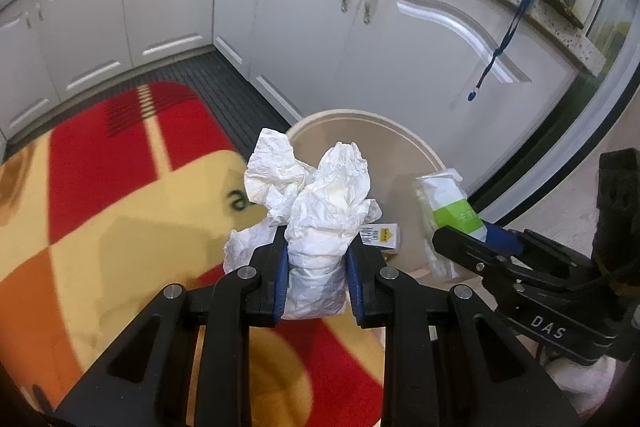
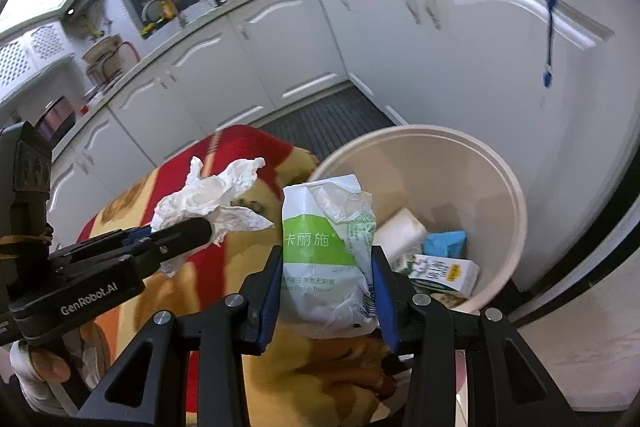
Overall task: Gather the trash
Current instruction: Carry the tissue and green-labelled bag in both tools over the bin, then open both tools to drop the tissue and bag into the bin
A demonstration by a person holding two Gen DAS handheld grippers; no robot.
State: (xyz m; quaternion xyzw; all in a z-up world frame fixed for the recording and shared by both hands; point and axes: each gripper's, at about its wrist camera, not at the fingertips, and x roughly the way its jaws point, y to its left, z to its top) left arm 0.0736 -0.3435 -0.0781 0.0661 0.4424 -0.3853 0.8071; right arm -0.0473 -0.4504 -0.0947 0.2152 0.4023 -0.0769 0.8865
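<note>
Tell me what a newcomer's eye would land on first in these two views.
A crumpled white tissue wad clamped in the left gripper, and a crinkled green-and-white plastic tissue packet clamped in the right gripper. Just beyond both stands a round beige plastic trash bin against white cabinet doors, beside a red-and-yellow patterned floor mat.

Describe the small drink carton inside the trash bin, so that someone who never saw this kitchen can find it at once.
Find the round beige bin on the floor, in front of the white cabinets. Look at its bottom, on the side nearest the camera. The drink carton lies flat there, white with a yellow label, below a blue wrapper and a plain white block.
</note>
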